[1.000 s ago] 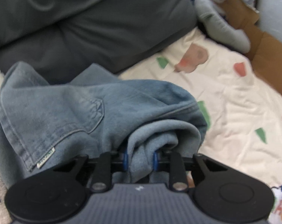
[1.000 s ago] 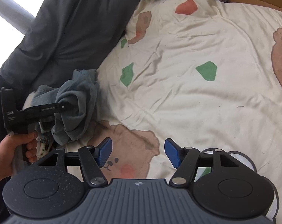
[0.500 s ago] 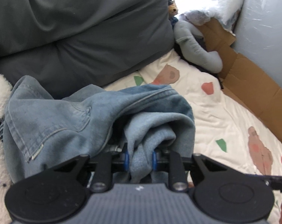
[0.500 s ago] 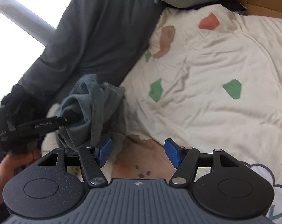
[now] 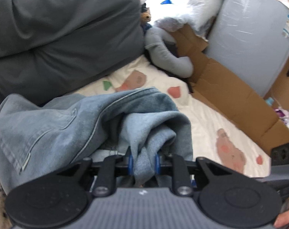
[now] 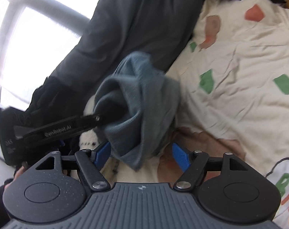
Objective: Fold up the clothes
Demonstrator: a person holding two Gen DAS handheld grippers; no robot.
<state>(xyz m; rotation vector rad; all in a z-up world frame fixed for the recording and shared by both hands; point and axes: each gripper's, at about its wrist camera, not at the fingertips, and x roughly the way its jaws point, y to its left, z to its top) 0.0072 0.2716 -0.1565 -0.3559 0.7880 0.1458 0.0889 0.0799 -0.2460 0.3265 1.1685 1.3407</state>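
A bunched pair of blue jeans [image 5: 71, 122] hangs lifted above the cream patterned bedsheet [image 5: 211, 120]. My left gripper [image 5: 143, 161] is shut on a fold of the denim, its blue pads pressed into the cloth. In the right wrist view the same jeans [image 6: 138, 103] dangle as a lump from the left gripper's black body [image 6: 54, 129]. My right gripper [image 6: 141, 152] is open, and the lowest hem of the jeans hangs between its blue fingers [image 6: 179, 155] without being pinched.
A dark grey duvet [image 5: 58, 34] lies along the left side of the bed. A grey neck pillow [image 5: 167, 57], flattened cardboard [image 5: 230, 95] and a wrapped grey mattress [image 5: 249, 38] stand at the far side. A white fuzzy item [image 6: 88, 139] lies under the jeans.
The left gripper has lifted the jeans higher off the bed. The right gripper has moved in towards them, so the hanging hem now sits between its open fingers.
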